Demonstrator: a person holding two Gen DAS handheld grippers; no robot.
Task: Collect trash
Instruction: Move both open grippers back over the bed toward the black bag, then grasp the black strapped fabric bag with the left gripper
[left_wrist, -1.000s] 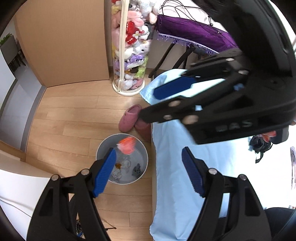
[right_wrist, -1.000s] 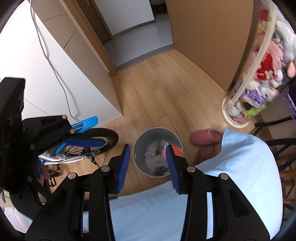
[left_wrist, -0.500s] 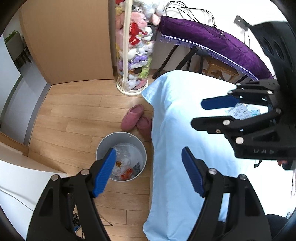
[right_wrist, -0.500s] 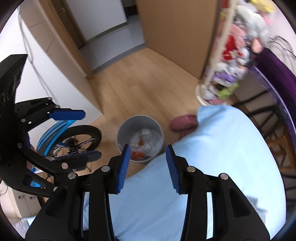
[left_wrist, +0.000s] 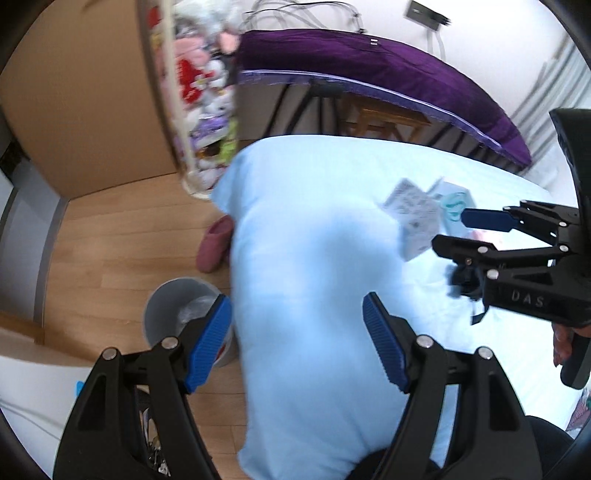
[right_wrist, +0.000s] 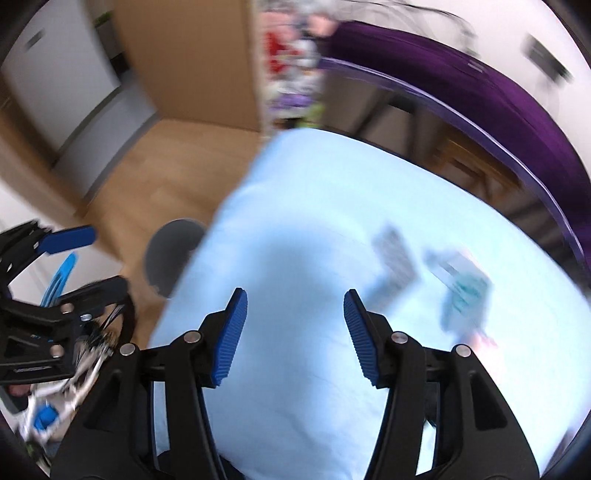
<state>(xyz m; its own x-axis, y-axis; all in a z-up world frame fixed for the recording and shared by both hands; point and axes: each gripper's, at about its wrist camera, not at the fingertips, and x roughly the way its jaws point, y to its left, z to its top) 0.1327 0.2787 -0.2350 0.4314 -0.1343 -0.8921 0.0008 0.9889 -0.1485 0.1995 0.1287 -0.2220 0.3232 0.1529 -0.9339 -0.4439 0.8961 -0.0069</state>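
Pale blue bedding covers the bed (left_wrist: 306, 258), which fills the middle of both wrist views; wood flooring (left_wrist: 110, 258) runs along its left side. On the floor beside the bed stands a grey bin (left_wrist: 166, 306) with crumpled trash inside, partly hidden behind the left hand-held gripper (left_wrist: 297, 341). A pink slipper (left_wrist: 214, 247) lies near the bin, against the bed's edge. Beyond the bed's corner a clear tube of plush toys (left_wrist: 207, 92) stands upright, and a purple cloth (left_wrist: 369, 74) drapes over a stand behind the bed.

On the bedding lie a printed paper wrapper (left_wrist: 413, 218) and, just beside it, a teal-printed packet (left_wrist: 456, 201); both appear blurred in the right wrist view. A small dark item (left_wrist: 461, 284) lies near them, partly behind the right hand-held gripper (left_wrist: 461, 230).

Both hand-held grippers hang above the bed with jaws spread apart and nothing between them. The right one is near the wrapper; the left is over the bed's edge by the bin.
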